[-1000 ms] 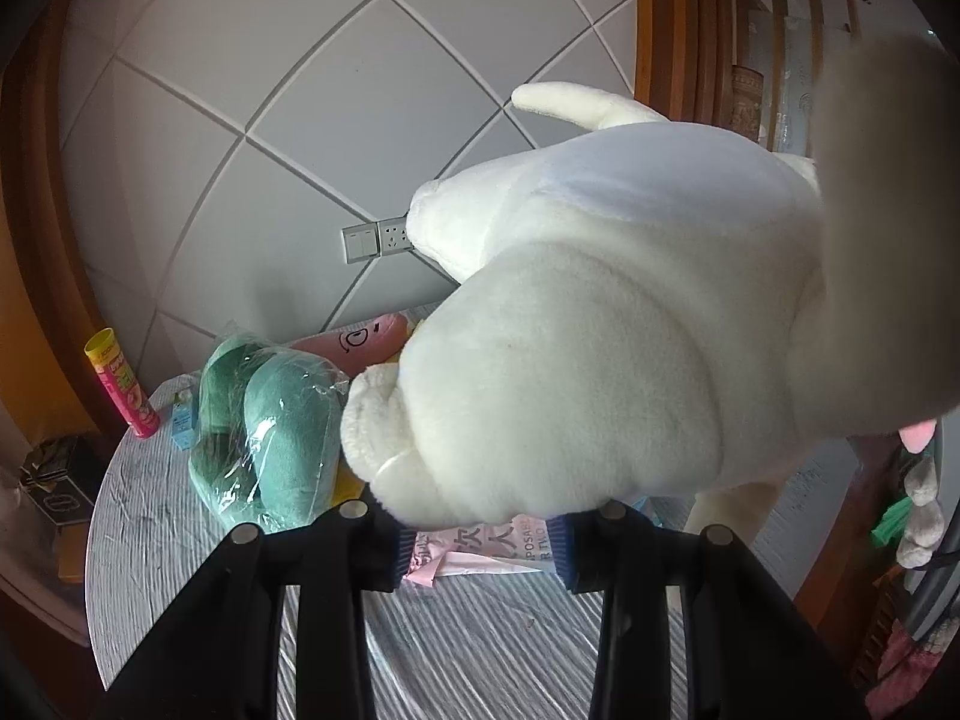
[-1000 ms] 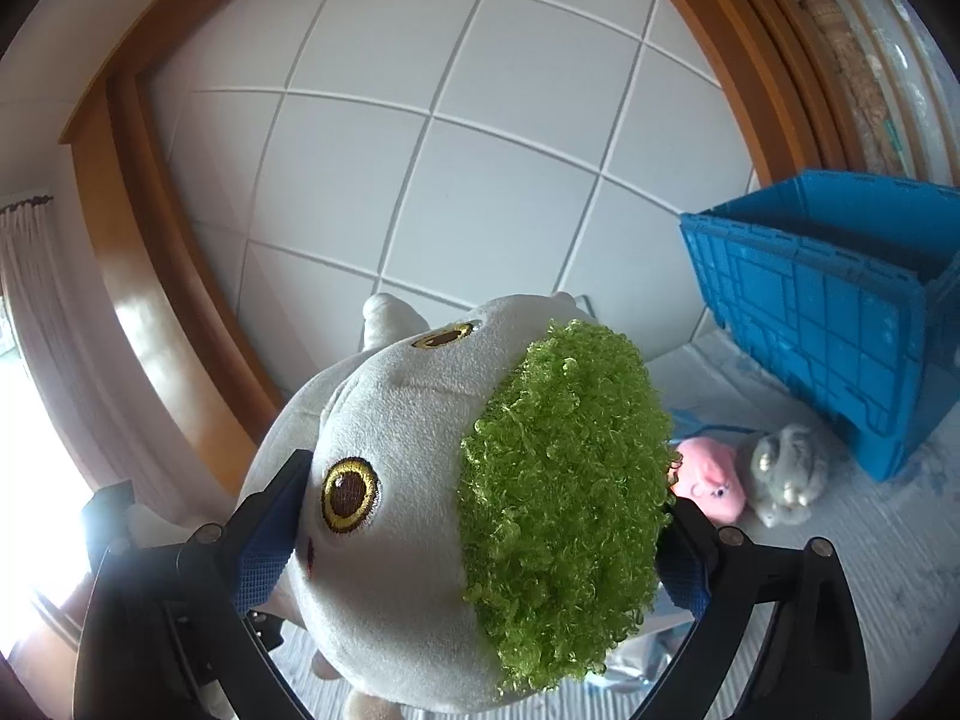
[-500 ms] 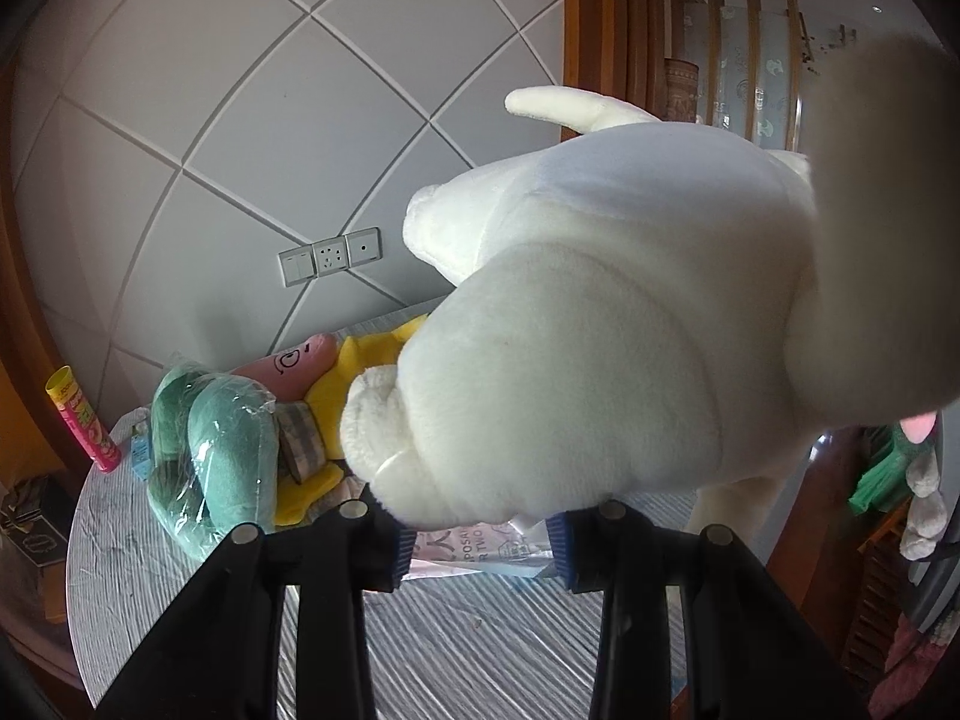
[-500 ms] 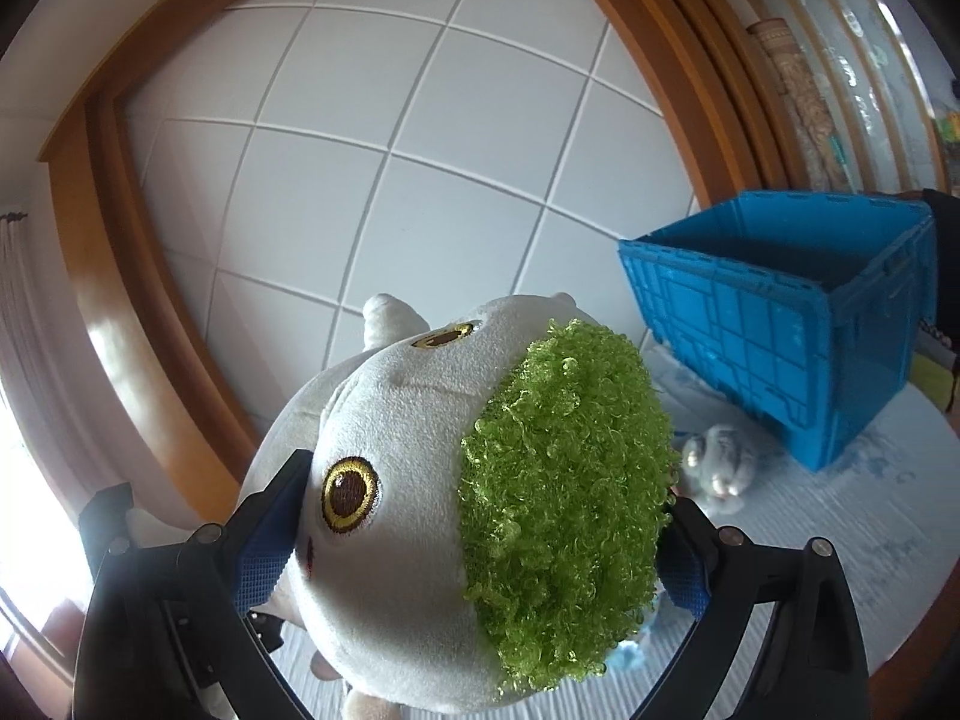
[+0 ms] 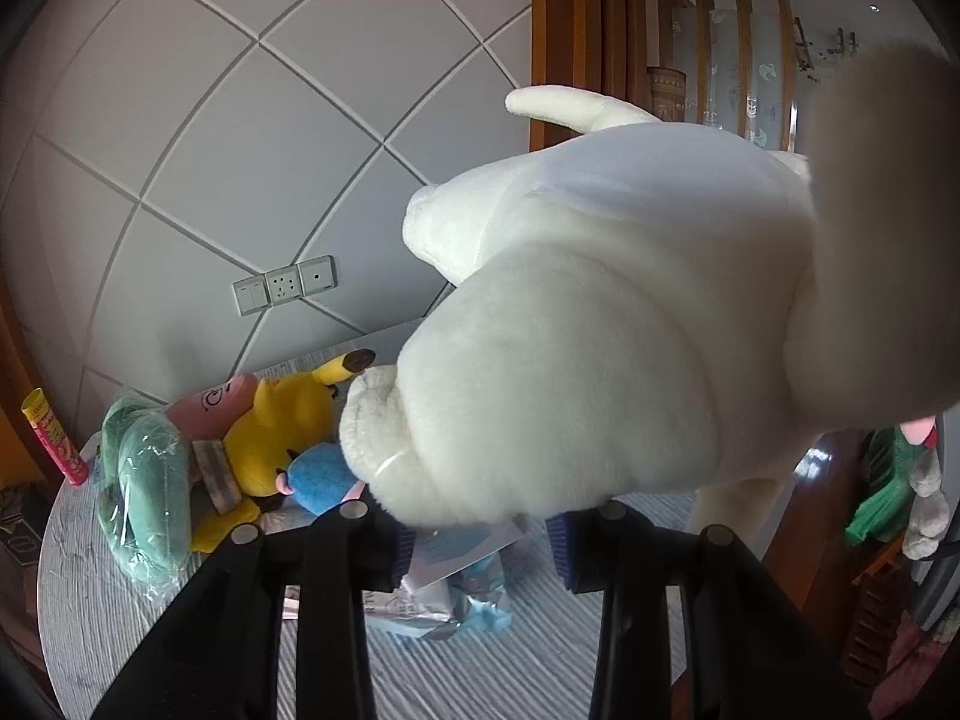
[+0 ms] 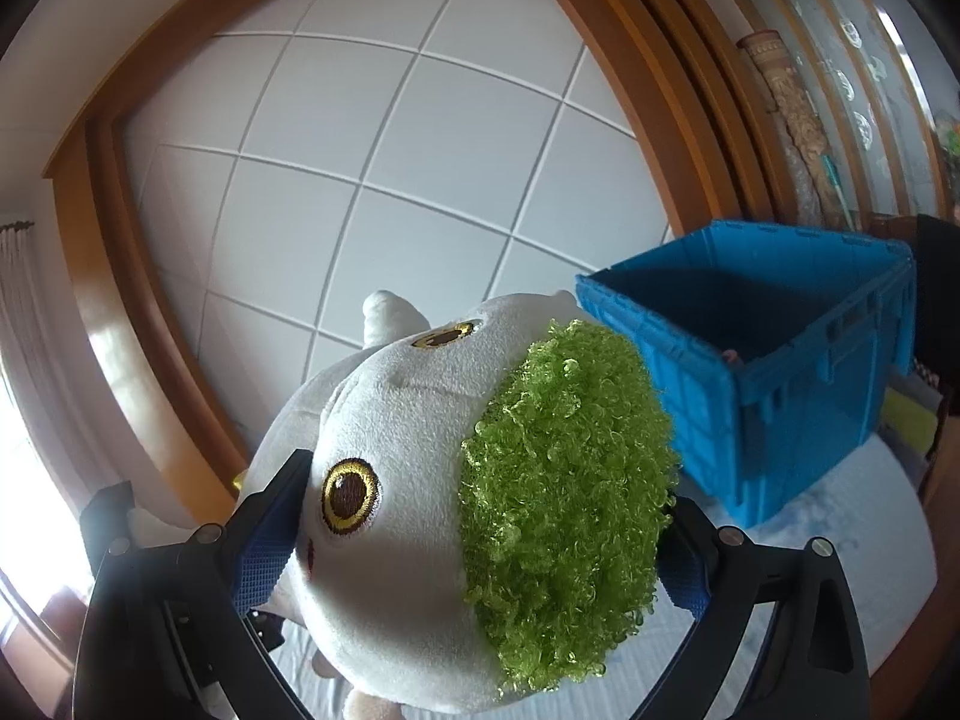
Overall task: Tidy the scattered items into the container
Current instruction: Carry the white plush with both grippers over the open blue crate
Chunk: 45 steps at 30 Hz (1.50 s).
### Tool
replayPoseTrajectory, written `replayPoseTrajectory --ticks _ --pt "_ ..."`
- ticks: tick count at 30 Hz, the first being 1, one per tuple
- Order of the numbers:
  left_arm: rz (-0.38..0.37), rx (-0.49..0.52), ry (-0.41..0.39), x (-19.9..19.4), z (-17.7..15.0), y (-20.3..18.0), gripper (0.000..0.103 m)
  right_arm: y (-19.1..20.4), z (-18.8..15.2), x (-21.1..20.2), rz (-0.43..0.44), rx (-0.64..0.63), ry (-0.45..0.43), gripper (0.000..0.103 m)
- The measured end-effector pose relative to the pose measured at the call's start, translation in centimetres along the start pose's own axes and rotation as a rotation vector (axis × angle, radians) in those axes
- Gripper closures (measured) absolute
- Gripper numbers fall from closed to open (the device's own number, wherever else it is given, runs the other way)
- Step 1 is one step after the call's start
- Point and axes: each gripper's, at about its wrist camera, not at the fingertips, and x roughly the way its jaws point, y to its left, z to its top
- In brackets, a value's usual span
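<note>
Plush toys are mid-tidy: the left gripper has its fingers clamped on a white plush, the right gripper on a green-haired plush, both aloft. At right stands the blue crate. A yellow plush, bagged green plush and packets lie on the counter at lower left, left to clear.

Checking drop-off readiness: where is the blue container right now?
In the right wrist view the blue container stands open on the table at right, just beyond the green-haired plush clamped in the right gripper.
</note>
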Motion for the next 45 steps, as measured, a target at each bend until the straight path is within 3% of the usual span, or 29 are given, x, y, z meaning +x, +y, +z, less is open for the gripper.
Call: replayPoseTrajectory --ticks 12,32,36,45 --pt "0.015 0.022 -0.005 3.3 3.2 -9.6 0.068 -9.2 3.8 -3.0 0.009 0.01 -0.015 0.004" --pt "-0.053 0.125 -0.023 6.7 9.1 -14.7 0.068 -13.7 8.0 -4.6 -0.073 0.04 -0.103 0.004" --pt "-0.06 0.133 -0.022 7.7 10.1 -17.6 0.068 -16.0 9.3 -5.4 -0.082 0.04 -0.105 0.004" --pt "0.006 0.075 -0.027 10.7 12.4 -26.3 0.068 -23.7 13.9 -6.9 -0.022 -0.021 -0.071 0.004"
